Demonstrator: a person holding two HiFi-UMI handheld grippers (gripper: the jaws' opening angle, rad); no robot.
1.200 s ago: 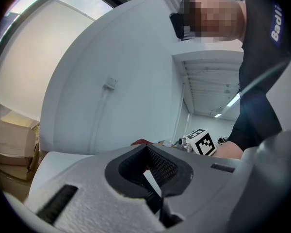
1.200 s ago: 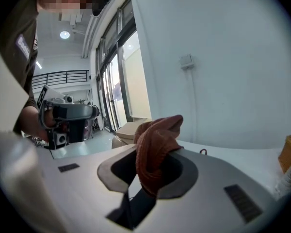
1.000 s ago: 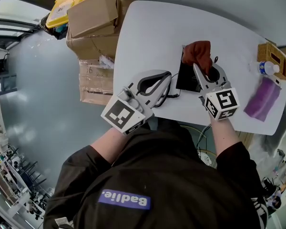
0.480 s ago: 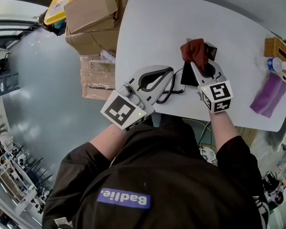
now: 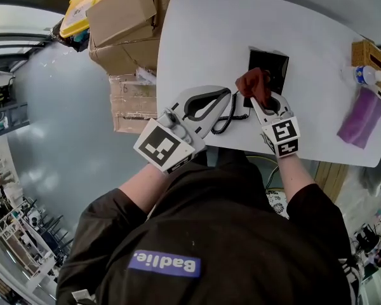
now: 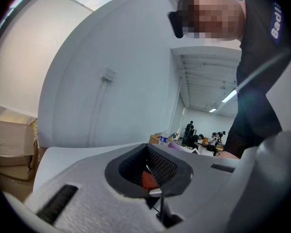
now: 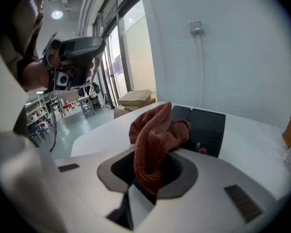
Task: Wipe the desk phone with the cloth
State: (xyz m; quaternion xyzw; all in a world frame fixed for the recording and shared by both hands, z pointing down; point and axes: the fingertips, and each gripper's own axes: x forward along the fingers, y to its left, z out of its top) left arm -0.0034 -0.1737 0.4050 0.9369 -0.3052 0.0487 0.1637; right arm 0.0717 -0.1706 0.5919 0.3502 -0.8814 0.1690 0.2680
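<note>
The black desk phone base lies on the white table; it also shows in the right gripper view as the phone base. My right gripper is shut on a rust-red cloth, bunched over the base's near left corner. The cloth rises from that gripper's jaws. The coiled cord runs from the base to under my left gripper, which is shut on the handset, mostly hidden. A dark handset shape shows at upper left. The left gripper has its jaws together.
Cardboard boxes and a yellow item stand off the table's left side. At the right end are a purple cloth, a water bottle and a wicker basket. The table's near edge is right in front of me.
My right gripper has drawn the cloth from the phone base's far end toward me, to its near left corner. The left gripper has hardly moved.
</note>
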